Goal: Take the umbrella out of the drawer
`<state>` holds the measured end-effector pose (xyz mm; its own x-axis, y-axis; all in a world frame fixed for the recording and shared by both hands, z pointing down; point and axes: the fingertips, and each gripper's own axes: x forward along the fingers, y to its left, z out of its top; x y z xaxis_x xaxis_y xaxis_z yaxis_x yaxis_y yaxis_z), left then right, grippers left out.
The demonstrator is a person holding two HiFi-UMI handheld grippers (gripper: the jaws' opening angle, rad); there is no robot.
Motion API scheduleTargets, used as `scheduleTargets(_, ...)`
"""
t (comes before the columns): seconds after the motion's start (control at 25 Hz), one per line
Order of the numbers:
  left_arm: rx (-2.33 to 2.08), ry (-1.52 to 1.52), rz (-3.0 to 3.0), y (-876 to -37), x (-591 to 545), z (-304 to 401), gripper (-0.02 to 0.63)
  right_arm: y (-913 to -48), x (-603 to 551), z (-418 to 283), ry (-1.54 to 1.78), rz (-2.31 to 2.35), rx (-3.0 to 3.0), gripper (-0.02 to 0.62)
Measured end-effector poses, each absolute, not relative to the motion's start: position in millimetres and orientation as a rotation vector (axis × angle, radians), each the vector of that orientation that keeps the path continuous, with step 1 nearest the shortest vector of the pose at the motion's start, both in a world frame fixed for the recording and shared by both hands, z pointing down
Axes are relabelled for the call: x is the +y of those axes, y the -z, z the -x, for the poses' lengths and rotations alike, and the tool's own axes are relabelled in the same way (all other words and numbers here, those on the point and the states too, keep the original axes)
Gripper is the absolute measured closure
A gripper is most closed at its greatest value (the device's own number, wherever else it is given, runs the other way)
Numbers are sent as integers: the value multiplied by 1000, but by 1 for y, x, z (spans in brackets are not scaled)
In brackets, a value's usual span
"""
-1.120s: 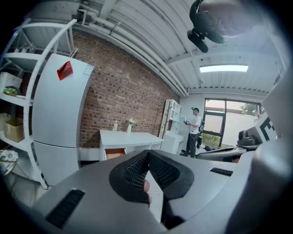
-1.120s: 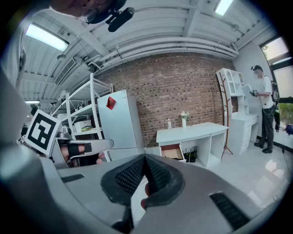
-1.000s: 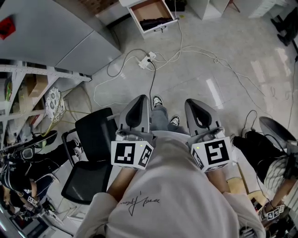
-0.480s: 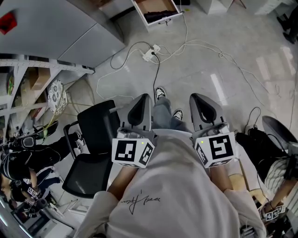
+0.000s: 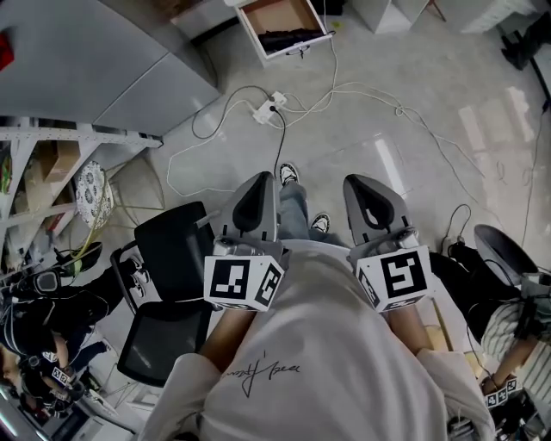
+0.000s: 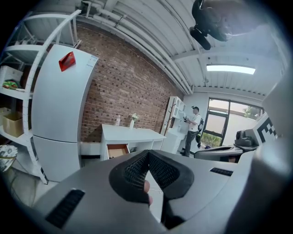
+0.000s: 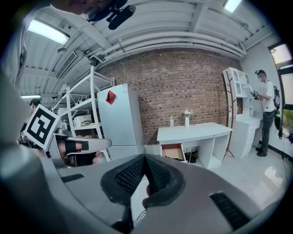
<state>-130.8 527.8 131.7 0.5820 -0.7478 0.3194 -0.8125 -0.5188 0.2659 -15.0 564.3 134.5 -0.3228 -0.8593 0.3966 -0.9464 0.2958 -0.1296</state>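
Observation:
The open white drawer point(image 5: 280, 26) lies far ahead at the top of the head view, with the dark folded umbrella point(image 5: 288, 40) lying in it. In the gripper views the drawer point(image 6: 116, 150) point(image 7: 173, 151) hangs open under a white desk point(image 6: 130, 134) point(image 7: 197, 130); the umbrella cannot be made out there. My left gripper point(image 5: 256, 191) and right gripper point(image 5: 368, 191) are held side by side in front of my body, well short of the drawer. Both are shut with nothing between the jaws, the tips meeting point(image 6: 147, 153) point(image 7: 144, 157).
Cables and a power strip point(image 5: 267, 108) trail across the floor between me and the drawer. A black office chair point(image 5: 168, 284) stands close at my left, with shelves point(image 5: 43, 164) and a grey fridge point(image 5: 103, 60) beyond. People sit at both sides; one person point(image 7: 265, 119) stands by the far cabinet.
The head view swayed: the drawer slid toward the top edge, then back down. Both grippers stayed shut and side by side in front of my body.

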Motion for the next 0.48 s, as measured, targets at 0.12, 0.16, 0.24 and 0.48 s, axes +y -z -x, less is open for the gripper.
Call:
scheduleTargets(0.12,-1247,-233,-2440,-129,502,128,589,-133,540,14,-499,-1658,-2310,580)
scheduleTargets(0.16,-1243,-239,-2446,-129,492,127,589,-132,531,15,-502,-1659,-2310,580)
scheduleTargets(0.24,-1240,-247,-2450,-129,472,126,589,-132,512,15,-504,-1660,-2308,580)
scheduleTargets(0.48,-1237,-246,-2455,-124,418,129,589,-125,458,18,-494,-1659,-2302,580)
